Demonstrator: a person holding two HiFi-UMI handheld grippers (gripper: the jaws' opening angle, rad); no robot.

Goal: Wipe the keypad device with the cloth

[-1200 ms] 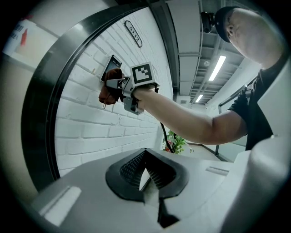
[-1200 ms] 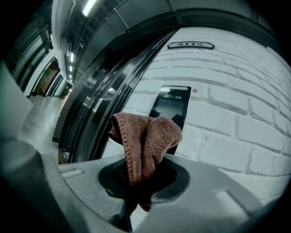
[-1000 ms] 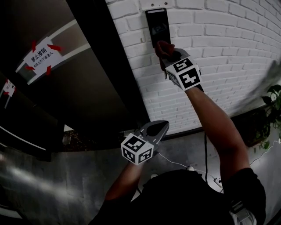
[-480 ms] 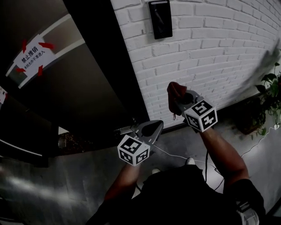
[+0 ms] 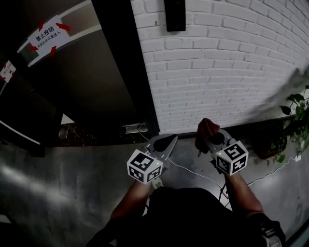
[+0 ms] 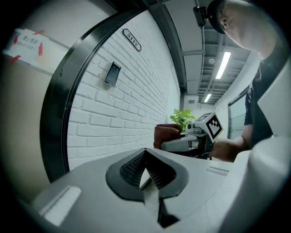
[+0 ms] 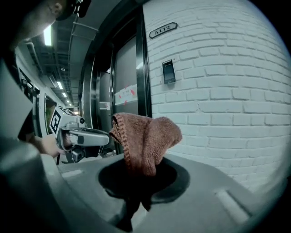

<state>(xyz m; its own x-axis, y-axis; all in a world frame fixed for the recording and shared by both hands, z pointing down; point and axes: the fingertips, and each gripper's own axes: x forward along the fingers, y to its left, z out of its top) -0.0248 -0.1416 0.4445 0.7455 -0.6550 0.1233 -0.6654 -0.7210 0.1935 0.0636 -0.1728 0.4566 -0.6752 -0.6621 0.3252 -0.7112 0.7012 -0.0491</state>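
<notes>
The black keypad device [image 5: 174, 14] hangs on the white brick wall [image 5: 231, 62], high above both grippers; it also shows small in the left gripper view [image 6: 112, 74] and the right gripper view [image 7: 168, 71]. My right gripper [image 5: 206, 137] is held low, well away from the wall, shut on a reddish-brown cloth [image 7: 145, 136] that bunches up out of its jaws. That cloth [image 5: 205, 128] points toward the wall. Beside it on the left, my left gripper [image 5: 163, 143] is shut with nothing in it, its fingertips [image 6: 145, 152] meeting.
A dark door with a black frame [image 5: 123, 72] stands left of the wall, bearing a white sign [image 5: 47, 34] taped in red. A number plate [image 7: 162, 29] sits above the keypad. A potted plant [image 5: 297, 120] stands at the right. A white cable [image 5: 193, 172] lies on the floor.
My right gripper has come down from the keypad to waist height, still holding the cloth. The left gripper stayed low. The keypad now sits at the view's top edge.
</notes>
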